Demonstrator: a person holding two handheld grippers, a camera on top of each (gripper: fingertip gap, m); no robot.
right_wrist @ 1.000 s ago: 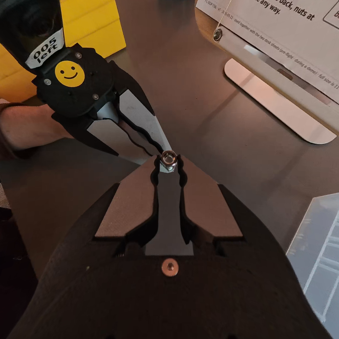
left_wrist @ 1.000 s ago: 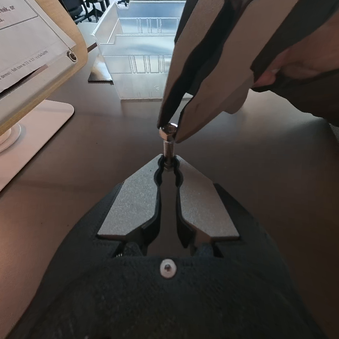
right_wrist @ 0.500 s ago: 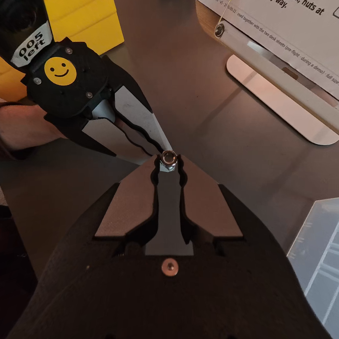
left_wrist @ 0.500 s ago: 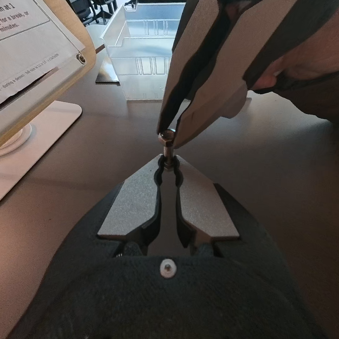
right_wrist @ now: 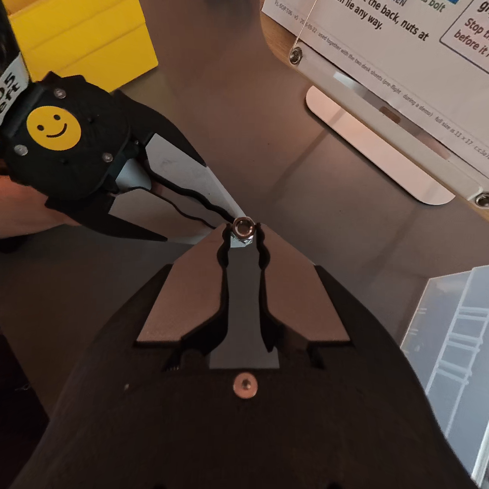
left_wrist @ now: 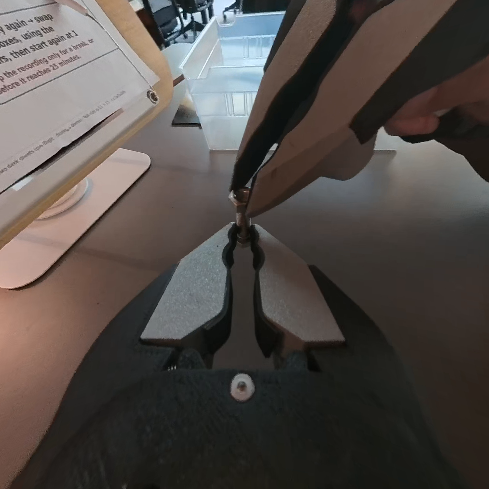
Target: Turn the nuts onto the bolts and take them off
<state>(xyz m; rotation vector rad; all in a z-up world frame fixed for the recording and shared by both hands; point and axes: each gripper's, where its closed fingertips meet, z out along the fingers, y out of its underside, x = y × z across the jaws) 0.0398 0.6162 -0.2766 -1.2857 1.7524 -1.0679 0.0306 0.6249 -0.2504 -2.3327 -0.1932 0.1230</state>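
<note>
A bolt [left_wrist: 241, 221] is held upright above the dark table [left_wrist: 370, 251], its lower end pinched between the narrowed tips of the left gripper [left_wrist: 242, 235]; whether that end is the head is hidden by the pads. At its upper end a nut [left_wrist: 238, 200] is clamped by the right gripper [left_wrist: 244, 203], whose fingers close on it from above. In the right wrist view the nut [right_wrist: 243, 228] is seen end-on between the right gripper's [right_wrist: 242, 232] tips, with the bolt shaft concealed beneath it and the left gripper [right_wrist: 232, 225] reaching in from the left. A clear bin [left_wrist: 232, 87] is partly blocked by the right gripper, a yellow box [right_wrist: 84, 39] is cut off at the frame edge, and a sign stand [left_wrist: 87, 198] is only partly shown.
</note>
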